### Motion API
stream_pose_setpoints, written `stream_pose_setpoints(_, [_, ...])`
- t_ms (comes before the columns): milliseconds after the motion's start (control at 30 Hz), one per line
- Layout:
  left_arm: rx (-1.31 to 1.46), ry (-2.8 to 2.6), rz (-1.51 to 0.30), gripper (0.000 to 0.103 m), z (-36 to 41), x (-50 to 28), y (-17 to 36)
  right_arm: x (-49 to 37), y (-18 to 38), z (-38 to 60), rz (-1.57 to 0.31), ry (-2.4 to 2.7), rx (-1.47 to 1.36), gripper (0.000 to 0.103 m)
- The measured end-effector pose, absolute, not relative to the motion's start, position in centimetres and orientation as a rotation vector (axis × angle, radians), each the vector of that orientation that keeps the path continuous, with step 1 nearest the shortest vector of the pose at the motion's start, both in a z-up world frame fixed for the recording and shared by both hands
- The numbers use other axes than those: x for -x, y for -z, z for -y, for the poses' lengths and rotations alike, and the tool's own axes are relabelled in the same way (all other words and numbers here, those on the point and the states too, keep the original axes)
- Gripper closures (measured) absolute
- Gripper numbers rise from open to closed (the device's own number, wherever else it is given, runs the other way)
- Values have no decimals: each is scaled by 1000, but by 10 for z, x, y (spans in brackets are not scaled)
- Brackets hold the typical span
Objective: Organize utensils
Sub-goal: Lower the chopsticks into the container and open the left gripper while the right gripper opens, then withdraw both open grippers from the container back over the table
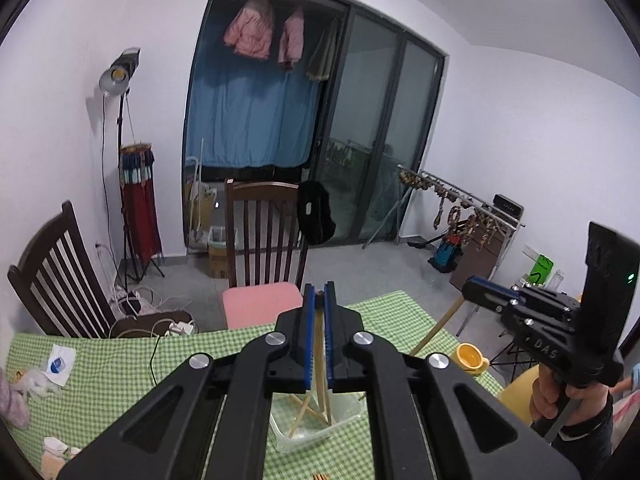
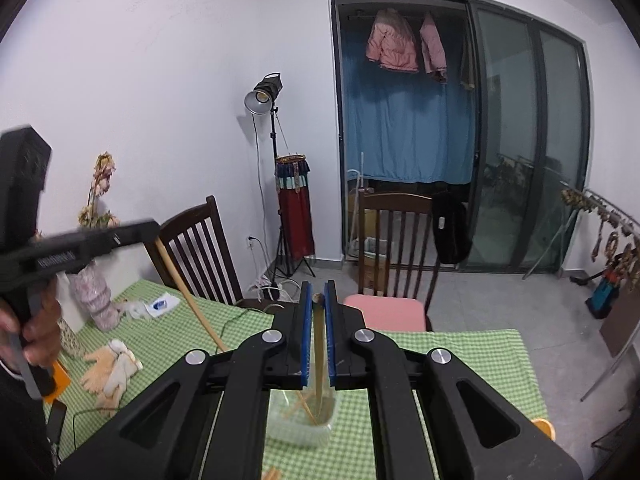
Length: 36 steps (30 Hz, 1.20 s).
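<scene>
While both of our black grippers with blue-padded fingers hang above the green-and-white checked tablecloth (image 1: 120, 376), each is closed tight on one pale wooden chopstick. Low in the centre of the left wrist view, our left gripper (image 1: 319, 292) pinches its chopstick (image 1: 319, 364) between the pads, the stick running down toward the lower centre of the frame, where the clear plastic container (image 1: 344, 420) sits on the cloth with other wooden sticks lying crossed inside it. At the right edge of that view, our right gripper (image 1: 474, 290) shows side-on, its chopstick (image 1: 436, 326) slanting down to the left. Low in the centre of the right wrist view, the same gripper clamps that stick above the container (image 2: 280, 420). A dark wooden chair with a pink seat cushion (image 1: 260, 304) stands just beyond the table, and a small yellow bowl (image 1: 472, 356) sits near the cloth's right corner.
</scene>
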<state>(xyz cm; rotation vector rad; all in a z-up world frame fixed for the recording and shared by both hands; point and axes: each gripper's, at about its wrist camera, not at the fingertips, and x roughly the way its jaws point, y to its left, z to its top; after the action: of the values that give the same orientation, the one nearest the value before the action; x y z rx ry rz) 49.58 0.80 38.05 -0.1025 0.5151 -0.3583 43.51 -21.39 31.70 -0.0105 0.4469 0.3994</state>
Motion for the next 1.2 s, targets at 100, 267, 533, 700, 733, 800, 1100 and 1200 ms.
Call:
stream_pose_setpoints(100, [97,345,-548,102,-10,-521,-359,-457,-302,202,-468,-422,-4,97])
stream_pose_setpoints(267, [102,333,-638,102,-16,-567,-307,-497,-258,179,-560,-438,-8,97])
stream_pose_setpoints(533, [102,332,-784,102,-15,-625,-223,-541,-190,161,-731,-430,4,97])
stream_pose_setpoints(700, [99,286,-799,101,-12,-650,-192,-566,-160,147,-811,-433,4,97])
stream_pose_setpoints(733, [100,293,-800,101,-13,-654,-189,-572,-157,146,-821,-430,0,97])
stream_pose_setpoints(800, [132,314,-825,101,-14,-665,-179,-582,-149,143,-843,-428,-23,96])
stream_pose_setpoints(1100, [94,311,-817,87,-18,-675,-167,-593,-148,138,-853,-372,-31,49])
stream_pose_setpoints(1200, [101,311,-806,82,-21,-666,-178,-588,-155,145,-822,-352,-54,43])
